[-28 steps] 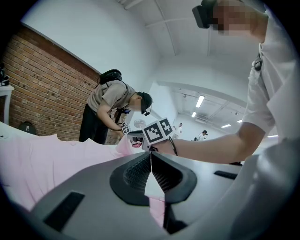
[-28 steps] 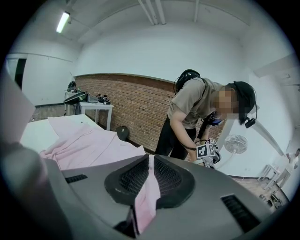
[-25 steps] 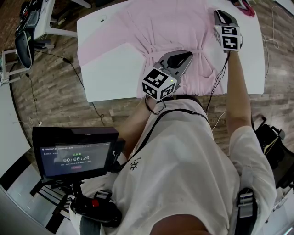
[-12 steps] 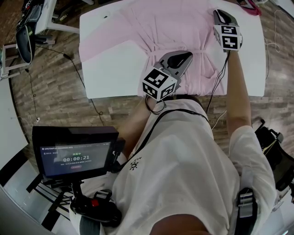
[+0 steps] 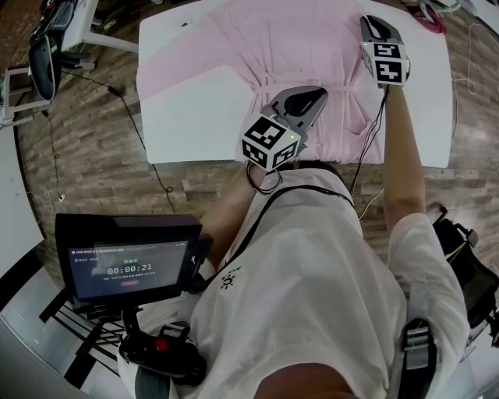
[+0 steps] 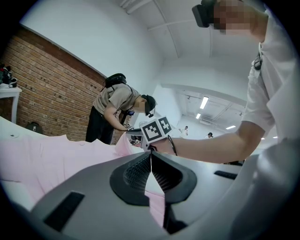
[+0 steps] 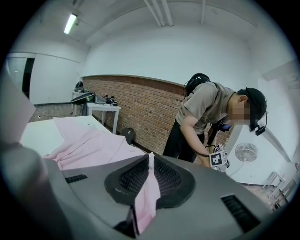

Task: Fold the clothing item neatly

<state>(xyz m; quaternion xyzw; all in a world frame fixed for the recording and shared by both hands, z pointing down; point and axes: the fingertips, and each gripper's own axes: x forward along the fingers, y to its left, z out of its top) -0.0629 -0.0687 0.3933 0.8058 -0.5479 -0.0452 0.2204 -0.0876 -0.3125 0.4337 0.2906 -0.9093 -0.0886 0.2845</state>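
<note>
A pink garment (image 5: 288, 39) lies spread across the white table (image 5: 187, 117), gathered into pleats between the two grippers. My left gripper (image 5: 316, 95) is over the garment's near middle. Its jaws are shut, and a thin fold of pink cloth (image 6: 157, 206) is pinched between the pads. My right gripper (image 5: 373, 22) reaches to the garment's far right side. It is shut on a strip of the same pink fabric (image 7: 147, 197), which hangs out between its pads. In the left gripper view, the right gripper's marker cube (image 6: 156, 132) shows just ahead of the left gripper (image 6: 151, 154).
A screen with a timer (image 5: 129, 261) is mounted at my lower left. A cable (image 5: 366, 148) trails off the table's near edge. Another person (image 7: 206, 117) stands bent over by the brick wall, close to a small table (image 7: 101, 107) and a fan (image 7: 244, 152).
The right gripper has edged slightly sideways with its pinch of cloth. The left gripper stays where it was. Both grips are unchanged.
</note>
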